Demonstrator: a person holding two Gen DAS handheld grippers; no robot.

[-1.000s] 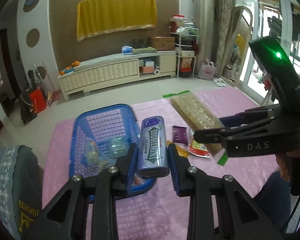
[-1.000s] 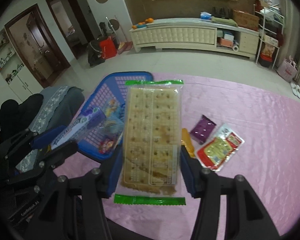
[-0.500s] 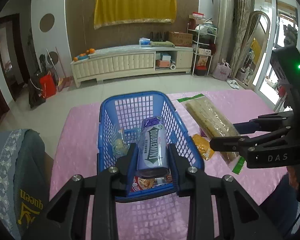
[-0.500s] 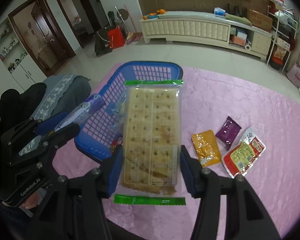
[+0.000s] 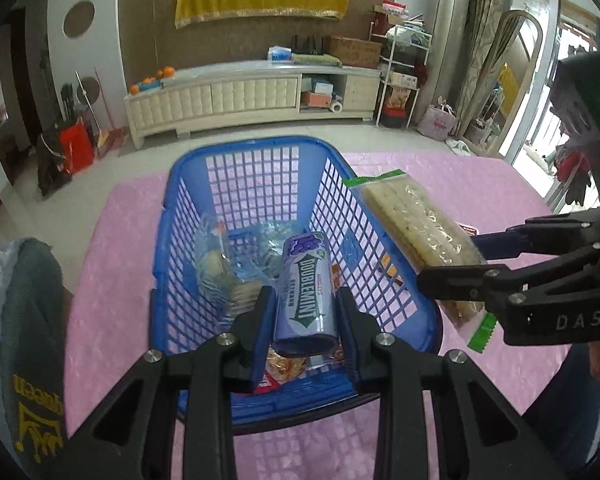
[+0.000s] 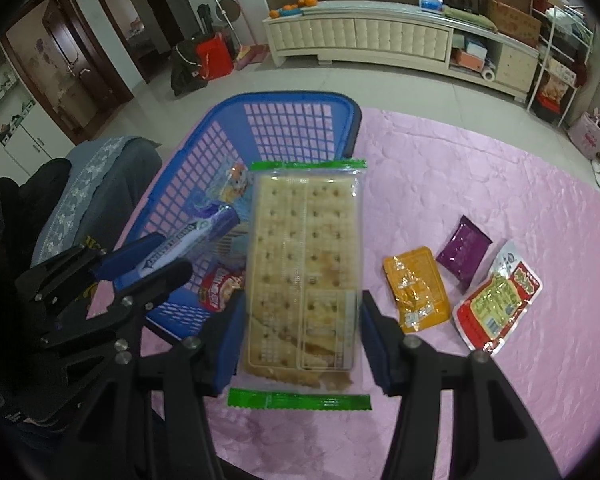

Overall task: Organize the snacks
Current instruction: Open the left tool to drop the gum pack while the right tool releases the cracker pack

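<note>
My left gripper (image 5: 304, 312) is shut on a purple Doublemint gum pack (image 5: 305, 292) and holds it above the near end of the blue basket (image 5: 236, 152). The same gum pack (image 6: 188, 240) and left gripper (image 6: 148, 264) show at the left of the right wrist view. My right gripper (image 6: 300, 320) is shut on a clear cracker pack with green ends (image 6: 304, 264), held over the basket's right rim (image 6: 352, 120). That cracker pack (image 5: 416, 224) hangs just right of the basket in the left wrist view. Several wrapped snacks lie inside the basket.
On the pink cloth (image 6: 480, 168) right of the basket lie an orange packet (image 6: 416, 288), a purple packet (image 6: 464, 248) and a red-and-yellow packet (image 6: 496, 296). A grey-covered chair (image 5: 16, 320) stands at the table's left edge. A cream cabinet (image 5: 236, 96) lines the far wall.
Both grippers have sunk and moved left toward the basket. The gum pack went from the basket's right rim to over its inside; the cracker pack came up to the basket's right side.
</note>
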